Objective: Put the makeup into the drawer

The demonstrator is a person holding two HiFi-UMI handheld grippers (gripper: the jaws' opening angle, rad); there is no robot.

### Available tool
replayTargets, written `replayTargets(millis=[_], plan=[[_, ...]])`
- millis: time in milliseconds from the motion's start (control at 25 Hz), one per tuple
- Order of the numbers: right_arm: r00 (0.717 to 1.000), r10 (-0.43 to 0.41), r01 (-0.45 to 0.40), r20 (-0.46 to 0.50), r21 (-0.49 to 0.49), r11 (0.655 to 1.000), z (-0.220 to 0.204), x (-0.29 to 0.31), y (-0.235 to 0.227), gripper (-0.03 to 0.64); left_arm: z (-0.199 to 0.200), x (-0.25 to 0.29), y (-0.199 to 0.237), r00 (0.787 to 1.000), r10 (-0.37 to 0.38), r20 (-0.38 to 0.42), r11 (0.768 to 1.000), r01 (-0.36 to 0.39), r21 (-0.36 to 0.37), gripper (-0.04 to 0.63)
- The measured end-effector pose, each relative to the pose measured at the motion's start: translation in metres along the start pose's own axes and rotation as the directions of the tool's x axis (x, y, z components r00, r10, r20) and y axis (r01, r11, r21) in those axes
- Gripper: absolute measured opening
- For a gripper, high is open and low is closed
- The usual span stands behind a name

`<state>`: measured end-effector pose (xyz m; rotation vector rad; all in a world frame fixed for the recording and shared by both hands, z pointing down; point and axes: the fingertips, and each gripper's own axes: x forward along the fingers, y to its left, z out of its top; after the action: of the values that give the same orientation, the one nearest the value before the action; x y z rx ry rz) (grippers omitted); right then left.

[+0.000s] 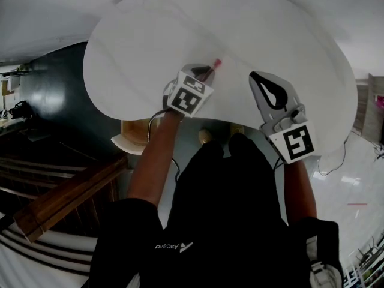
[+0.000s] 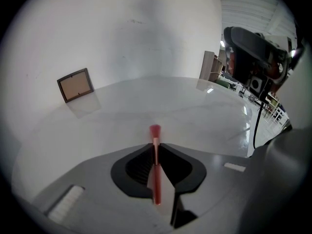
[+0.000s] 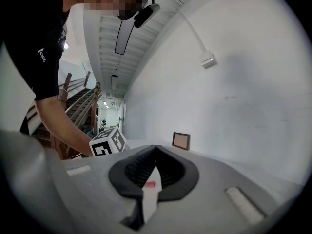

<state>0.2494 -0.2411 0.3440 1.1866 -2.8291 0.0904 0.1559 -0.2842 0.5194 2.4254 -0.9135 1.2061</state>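
left gripper [image 2: 155, 145]: I read its 2 jaws clenched on the makeup brush [image 2: 155, 152]. They pinch the thin stem near their tips, and the pink head pokes out past them toward the table's far edge.
brush place: over the white table [image 1: 138, 59], nearer its front edge than its far edge and about midway along. Touching the top or lifted, I cannot tell.
right gripper [image 3: 155, 147]: jaws closed tip to tip, nothing between them. It reaches in level over the front edge, beside the left gripper and apart from it.
picture frame [image 2: 75, 85]: 1, leaning on the wall at the table's far edge, left of the brush.
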Motion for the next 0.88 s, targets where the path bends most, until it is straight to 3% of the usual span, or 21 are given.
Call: replayTargets(millis=[240, 400, 640, 880], plan=[[1.0, 0.011, -0.011, 0.019, 0.0, 1.0, 0.012, -0.002, 0.011, 0.003, 0.015, -0.032, -0.003, 0.992, 0.046, 0.115, 0.999, -0.043, -0.024, 0.054], [0.999, 0.037, -0.037, 0.036, -0.003, 0.999, 0.022, -0.002, 0.024, 0.003, 0.03, -0.071, -0.006, 0.965, 0.098, 0.242, 0.994, -0.085, -0.064, 0.054], [0.993, 0.099, -0.098, 0.07, -0.02, 0.995, 0.04, 0.006, 0.055, 0.003, 0.034, -0.14, -0.008, 0.891, 0.199, 0.408, 0.977, -0.15, -0.149, 0.054], [0.977, 0.19, -0.187, 0.093, -0.043, 0.981, 0.054, 0.018, 0.097, 0.003, 0.021, -0.209, -0.007, 0.79, 0.323, 0.521, 0.941, -0.212, -0.262, 0.054]])
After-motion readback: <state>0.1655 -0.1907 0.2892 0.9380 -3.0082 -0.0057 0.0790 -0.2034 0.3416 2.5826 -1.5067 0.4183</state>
